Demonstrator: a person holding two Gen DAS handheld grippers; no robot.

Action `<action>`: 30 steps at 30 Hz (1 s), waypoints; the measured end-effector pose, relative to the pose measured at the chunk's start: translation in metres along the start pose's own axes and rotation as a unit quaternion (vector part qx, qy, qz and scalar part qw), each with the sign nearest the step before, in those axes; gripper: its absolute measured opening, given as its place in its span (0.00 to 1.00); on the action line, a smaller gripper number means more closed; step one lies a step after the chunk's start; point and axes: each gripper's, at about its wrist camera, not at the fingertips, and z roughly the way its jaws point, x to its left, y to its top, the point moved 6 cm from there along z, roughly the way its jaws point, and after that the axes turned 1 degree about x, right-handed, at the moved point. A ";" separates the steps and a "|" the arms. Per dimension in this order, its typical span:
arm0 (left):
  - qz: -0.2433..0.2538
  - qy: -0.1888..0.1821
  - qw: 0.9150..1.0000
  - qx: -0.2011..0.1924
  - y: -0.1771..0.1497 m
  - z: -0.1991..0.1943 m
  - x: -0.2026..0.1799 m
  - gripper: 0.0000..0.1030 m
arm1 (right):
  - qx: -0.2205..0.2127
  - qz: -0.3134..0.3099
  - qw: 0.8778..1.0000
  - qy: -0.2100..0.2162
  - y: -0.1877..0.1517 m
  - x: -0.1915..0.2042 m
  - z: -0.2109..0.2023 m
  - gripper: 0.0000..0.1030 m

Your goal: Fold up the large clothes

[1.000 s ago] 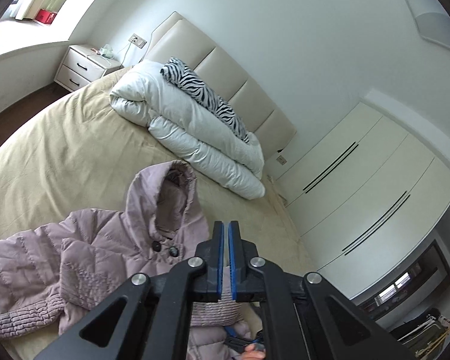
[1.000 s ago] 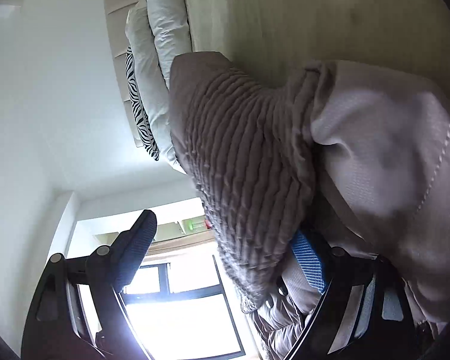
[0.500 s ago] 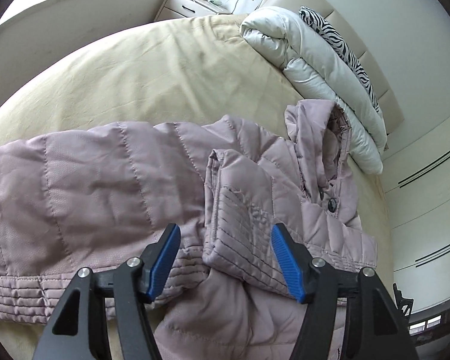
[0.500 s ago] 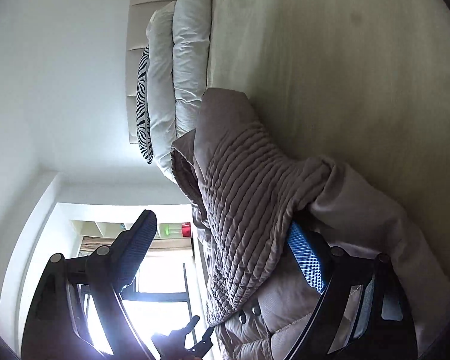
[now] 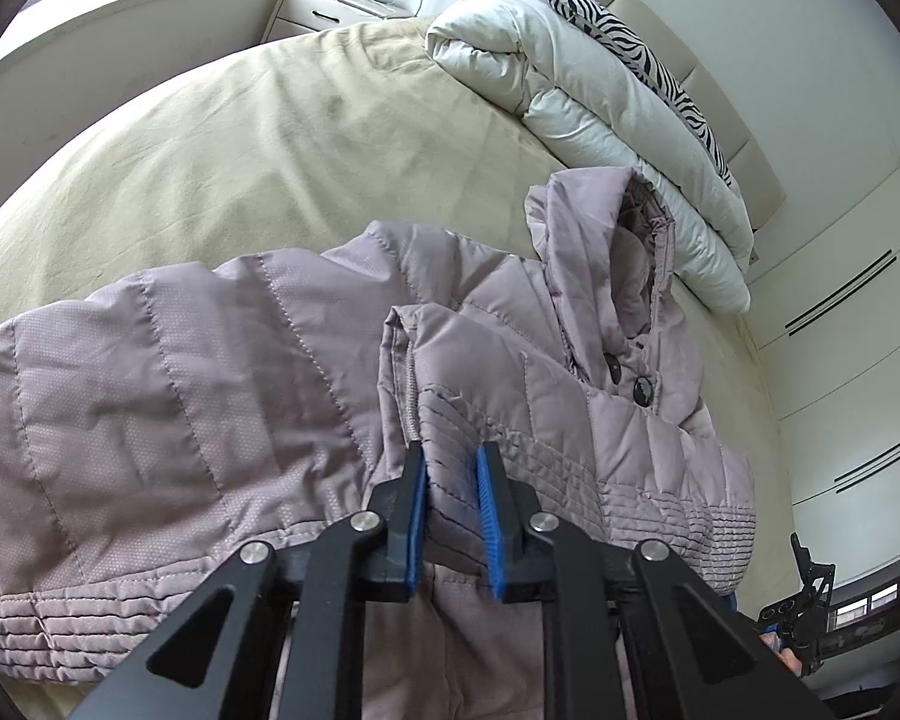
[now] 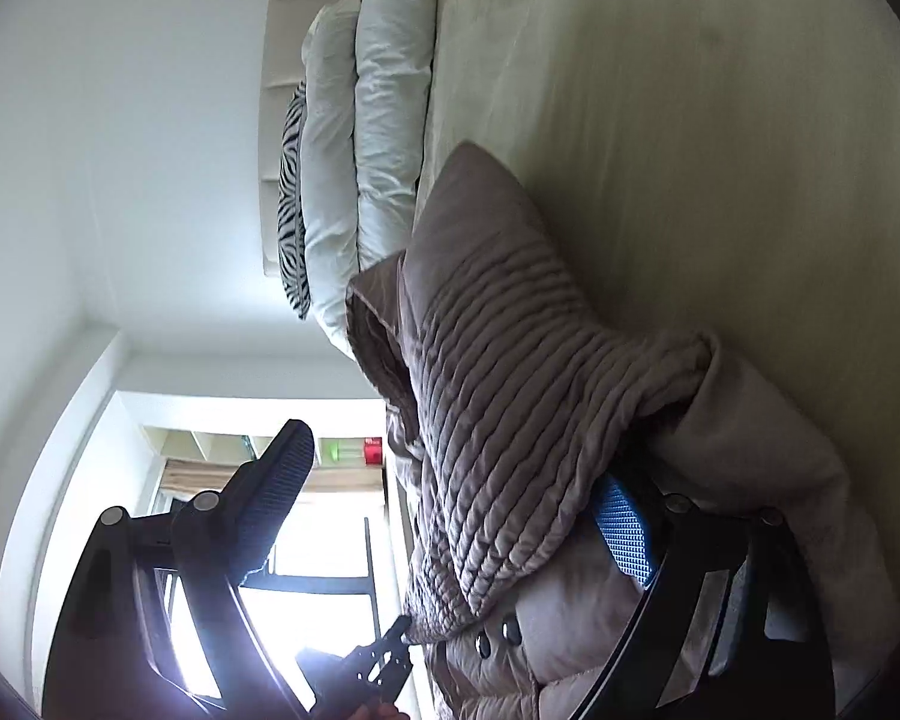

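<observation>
A mauve quilted hooded jacket (image 5: 222, 396) lies on the beige bed (image 5: 282, 138), its hood (image 5: 606, 240) toward the headboard. One ribbed sleeve cuff (image 5: 540, 456) is folded across the chest. My left gripper (image 5: 453, 516) is shut on the near edge of that cuff. In the right wrist view the jacket's ribbed cuff (image 6: 528, 420) lies between the fingers of my right gripper (image 6: 456, 516), which is open; its blue pad (image 6: 624, 528) sits against the fabric.
A rolled white duvet (image 5: 594, 96) with a zebra-print pillow (image 5: 642, 42) lies by the padded headboard. A white nightstand (image 5: 330, 6) stands at the bed's far left corner. White wardrobe doors (image 5: 852, 324) line the right wall. A bright window (image 6: 324, 570) shows behind the right gripper.
My left gripper opened wide over the folded cuff, then moved in and closed on its edge. The right gripper stayed open while the cuff slid lower in its view.
</observation>
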 end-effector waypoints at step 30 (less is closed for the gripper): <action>0.013 0.016 1.000 -0.017 -0.030 0.018 0.003 0.17 | 0.084 -0.135 0.982 -0.103 0.022 0.043 0.038 0.80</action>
